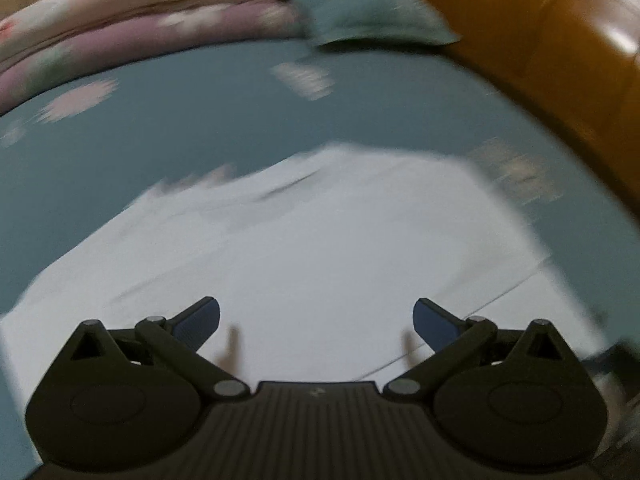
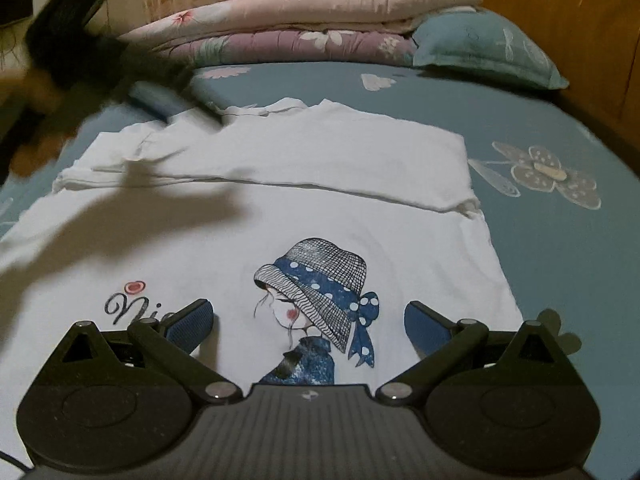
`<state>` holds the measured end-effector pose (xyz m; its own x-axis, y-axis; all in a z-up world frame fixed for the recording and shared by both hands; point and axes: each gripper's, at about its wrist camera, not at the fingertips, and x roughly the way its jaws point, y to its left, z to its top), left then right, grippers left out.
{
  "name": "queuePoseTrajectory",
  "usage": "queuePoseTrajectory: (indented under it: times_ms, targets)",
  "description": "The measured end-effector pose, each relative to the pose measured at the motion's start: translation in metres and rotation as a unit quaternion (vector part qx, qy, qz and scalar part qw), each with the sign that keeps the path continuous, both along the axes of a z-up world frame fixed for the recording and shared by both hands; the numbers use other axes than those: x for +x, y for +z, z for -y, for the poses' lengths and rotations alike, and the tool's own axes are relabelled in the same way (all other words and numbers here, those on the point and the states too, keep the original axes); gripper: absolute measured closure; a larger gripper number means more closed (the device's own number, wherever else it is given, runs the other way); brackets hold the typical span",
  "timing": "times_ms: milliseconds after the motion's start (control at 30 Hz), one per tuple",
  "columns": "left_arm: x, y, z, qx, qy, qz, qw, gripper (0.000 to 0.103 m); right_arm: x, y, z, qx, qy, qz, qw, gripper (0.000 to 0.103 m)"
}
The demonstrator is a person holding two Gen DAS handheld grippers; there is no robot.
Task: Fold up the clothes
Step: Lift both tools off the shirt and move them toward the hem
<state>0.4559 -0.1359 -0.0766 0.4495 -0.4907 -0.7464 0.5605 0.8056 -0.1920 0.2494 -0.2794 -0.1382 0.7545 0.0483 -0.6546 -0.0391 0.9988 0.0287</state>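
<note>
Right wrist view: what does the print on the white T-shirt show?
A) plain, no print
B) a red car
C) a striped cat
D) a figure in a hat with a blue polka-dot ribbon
D: the white T-shirt carries a drawing of a hatted figure with a dotted blue bow.

The only writing to be read is on the white T-shirt [image 2: 280,216] spread on the bed: a looping black script that starts "Ni", with a small red heart above it, printed to the left of the drawing of a girl in a hat. The rest of the word is hidden behind the right claw [image 2: 308,320]. In the left wrist view everything is blurred and no lettering can be read.
</note>
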Motion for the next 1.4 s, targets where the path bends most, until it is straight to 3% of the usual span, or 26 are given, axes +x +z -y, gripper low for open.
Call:
queuePoseTrajectory:
  times_ms: [100, 200, 333, 433, 567, 667, 767, 833, 967, 1100, 1167, 1267, 1400]
  targets:
    - [0.007, -0.002, 0.052, -0.045, -0.045, -0.027, 0.9976, 0.001, -0.002, -0.002, -0.001, 0.0, -0.004, 0.009, 1.0, 0.0]
    - [0.02, -0.018, 0.096, -0.052, -0.06, -0.046, 0.9958, 0.001, -0.003, -0.003, 0.0, 0.004, -0.003, 0.013, 1.0, 0.0]
    - [0.041, -0.047, 0.118, -0.042, -0.031, -0.066, 0.9965, 0.001, -0.004, -0.004, 0.001, 0.007, -0.003, 0.017, 1.0, 0.0]
    - [0.051, -0.039, 0.123, -0.048, -0.016, -0.075, 0.9959, 0.001, -0.005, -0.004, 0.003, 0.012, -0.002, 0.019, 1.0, 0.0]
    - [0.056, -0.025, 0.136, -0.095, -0.028, -0.087, 0.9913, 0.001, -0.006, -0.004, 0.004, 0.018, -0.002, 0.021, 1.0, 0.0]
    - [0.061, -0.031, 0.164, -0.08, -0.042, -0.084, 0.9924, 0.001, -0.007, -0.003, 0.004, 0.021, -0.002, 0.022, 1.0, 0.0]
    - [0.062, -0.052, 0.187, -0.03, -0.047, -0.066, 0.9963, 0.001, -0.008, -0.003, 0.004, 0.024, -0.002, 0.022, 0.999, 0.0]
    - [0.054, -0.048, 0.192, -0.005, -0.051, -0.059, 0.9969, 0.001, -0.009, -0.003, 0.004, 0.024, -0.002, 0.022, 0.999, 0.0]
    - [0.031, -0.017, 0.171, 0.008, -0.067, -0.051, 0.9964, 0.001, -0.012, 0.001, 0.004, 0.027, -0.002, 0.021, 0.999, 0.0]
    - [0.002, 0.022, 0.127, 0.018, -0.071, -0.033, 0.9968, 0.001, -0.036, 0.019, 0.018, 0.089, -0.012, 0.031, 0.995, 0.0]
    - [-0.014, 0.037, 0.101, 0.021, -0.068, -0.026, 0.9971, 0.001, -0.052, 0.025, 0.023, 0.092, -0.019, 0.036, 0.995, 0.0]
    - [-0.037, 0.043, 0.058, 0.026, -0.047, -0.035, 0.9979, 0.001, -0.068, 0.019, 0.036, 0.075, -0.06, 0.001, 0.995, 0.0]
    - [-0.082, 0.044, 0.004, 0.037, -0.021, -0.036, 0.9984, 0.001, -0.097, 0.024, 0.051, 0.103, -0.097, -0.019, 0.99, 0.0]
